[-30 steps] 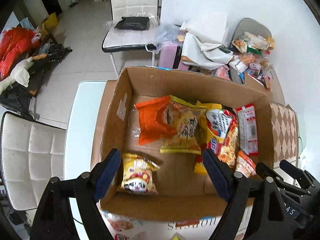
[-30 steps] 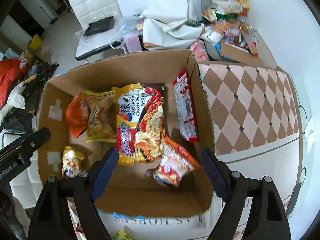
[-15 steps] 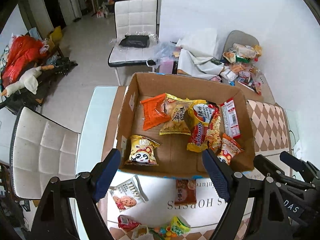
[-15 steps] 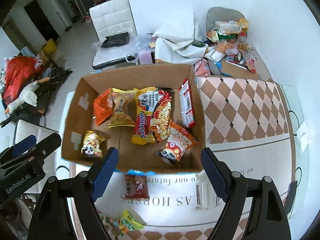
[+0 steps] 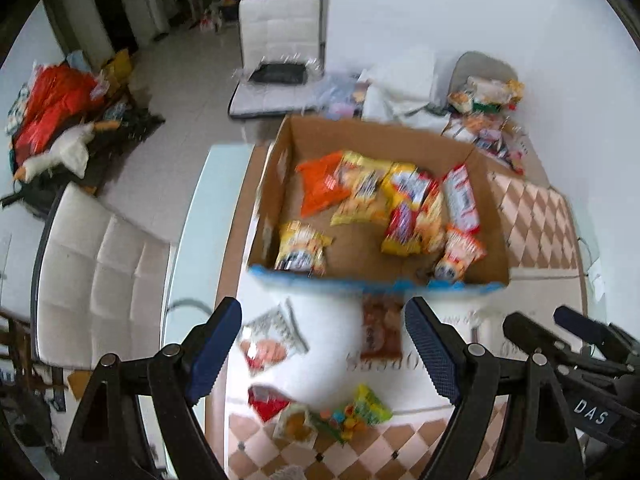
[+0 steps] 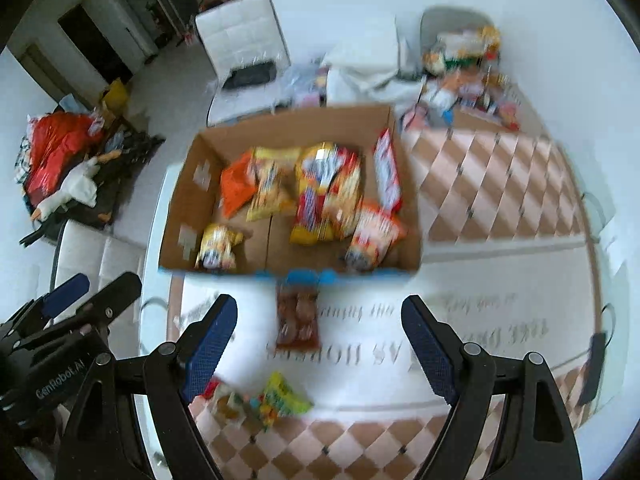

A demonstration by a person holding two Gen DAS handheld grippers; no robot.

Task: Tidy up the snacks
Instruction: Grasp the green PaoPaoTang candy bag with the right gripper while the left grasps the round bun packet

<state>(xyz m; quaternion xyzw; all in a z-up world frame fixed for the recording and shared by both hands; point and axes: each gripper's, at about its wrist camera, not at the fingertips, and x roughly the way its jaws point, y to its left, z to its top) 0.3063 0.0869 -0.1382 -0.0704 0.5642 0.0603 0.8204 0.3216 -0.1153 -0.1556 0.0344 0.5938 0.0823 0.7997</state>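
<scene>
An open cardboard box (image 5: 486, 196) (image 6: 180, 216) on the table holds several snack packs, among them an orange bag (image 5: 320, 186) and a yellow panda bag (image 5: 300, 246). On the white cloth in front of the box lie a brown pack (image 5: 380, 330) (image 6: 298, 314), a white cookie pack (image 5: 270, 338), a red pack (image 5: 266, 402) and a green-yellow candy bag (image 5: 366, 406) (image 6: 282, 398). My left gripper (image 5: 324, 354) is open and empty, above the loose packs. My right gripper (image 6: 318, 350) is open and empty, above the brown pack.
A white padded chair (image 5: 96, 280) stands left of the table and another (image 5: 276, 52) behind the box. More snacks are piled (image 5: 486, 104) at the back right. The table's checkered cloth (image 6: 492, 192) lies right of the box.
Both grippers have pulled back and up from over the box. The box now looks smaller and farther, and the loose packs on the cloth have come into view.
</scene>
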